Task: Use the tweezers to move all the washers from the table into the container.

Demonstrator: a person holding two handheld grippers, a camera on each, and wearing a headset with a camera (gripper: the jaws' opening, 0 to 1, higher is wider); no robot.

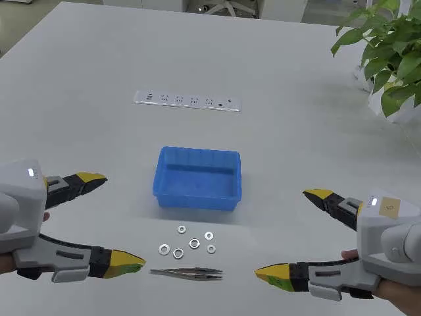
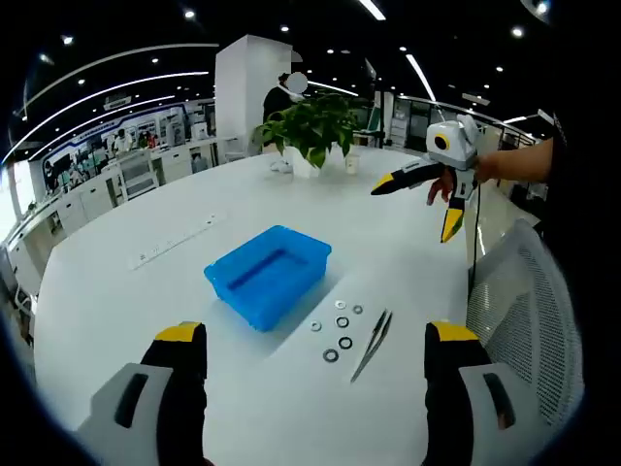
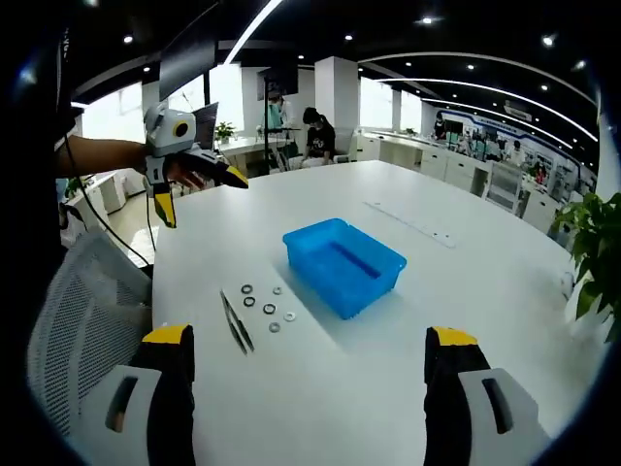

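Six washers (image 1: 194,243) on the surface (image 1: 296,118) — one pair of tweezers (image 1: 187,271), one blue container (image 1: 197,197), one power strip (image 1: 187,101), one potted plant (image 1: 388,46) — and two grippers: left gripper (image 1: 124,219), right gripper (image 1: 280,231).

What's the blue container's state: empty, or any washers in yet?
Empty. The container has a bare floor; six washers lie on the table beside the tweezers.

Bright, even light from ceiling strips (image 3: 256,19) high above the blue container (image 1: 197,178) leaves only a faint soft shadow at its near wall, everything around it sharp, though both gripper views bow strongly far from it.
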